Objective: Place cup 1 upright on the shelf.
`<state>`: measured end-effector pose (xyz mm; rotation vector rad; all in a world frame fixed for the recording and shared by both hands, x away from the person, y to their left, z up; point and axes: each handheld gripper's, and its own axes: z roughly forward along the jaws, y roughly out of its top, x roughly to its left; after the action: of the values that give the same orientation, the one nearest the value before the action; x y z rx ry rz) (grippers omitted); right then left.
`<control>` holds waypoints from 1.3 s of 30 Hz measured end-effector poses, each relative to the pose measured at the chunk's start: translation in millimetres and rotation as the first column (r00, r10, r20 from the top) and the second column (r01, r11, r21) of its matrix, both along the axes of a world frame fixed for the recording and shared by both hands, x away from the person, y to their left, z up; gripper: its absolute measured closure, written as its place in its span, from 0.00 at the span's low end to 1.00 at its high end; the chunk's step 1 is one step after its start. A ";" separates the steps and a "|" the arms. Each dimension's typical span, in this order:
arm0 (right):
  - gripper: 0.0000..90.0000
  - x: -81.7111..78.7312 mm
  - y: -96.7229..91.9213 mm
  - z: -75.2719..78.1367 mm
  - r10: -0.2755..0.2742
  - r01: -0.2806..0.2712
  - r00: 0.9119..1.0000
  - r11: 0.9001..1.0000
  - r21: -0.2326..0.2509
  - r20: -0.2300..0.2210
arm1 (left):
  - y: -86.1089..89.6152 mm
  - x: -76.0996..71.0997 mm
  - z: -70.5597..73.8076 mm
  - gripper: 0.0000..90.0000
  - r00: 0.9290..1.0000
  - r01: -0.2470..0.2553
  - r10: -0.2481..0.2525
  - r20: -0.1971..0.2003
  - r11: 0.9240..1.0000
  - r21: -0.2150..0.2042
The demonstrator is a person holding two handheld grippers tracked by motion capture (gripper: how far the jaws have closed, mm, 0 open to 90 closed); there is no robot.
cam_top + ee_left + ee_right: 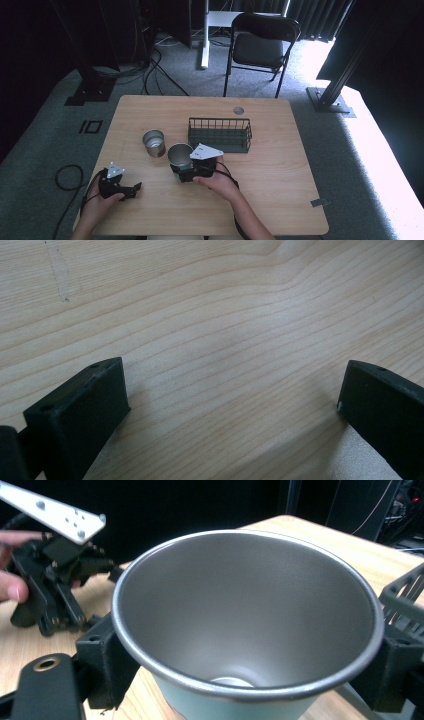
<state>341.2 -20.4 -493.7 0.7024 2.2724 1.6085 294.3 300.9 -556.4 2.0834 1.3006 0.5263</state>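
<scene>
Right hand-held gripper (240, 675) clamps one of two cups (247, 625).

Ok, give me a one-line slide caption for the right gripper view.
Right gripper clamped around an empty metal cup above the wooden table, left gripper beyond.

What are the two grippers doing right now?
Left gripper: open, holding nothing, over the table.
Right gripper: closed on the metal cup.

A black folding chair (260, 42) stands behind the table (280, 200).
</scene>
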 end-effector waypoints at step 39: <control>0.15 27.9 -45.8 97.8 -0.178 0.167 0.977 0.981 0.099 0.115 | 0.0 -0.1 0.0 0.00 1.000 0.000 0.000 -0.001 1.000 -0.002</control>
<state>369.1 -66.1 -395.9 0.7755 2.0050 1.6313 294.3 300.9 -556.4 2.0824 1.3013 0.5246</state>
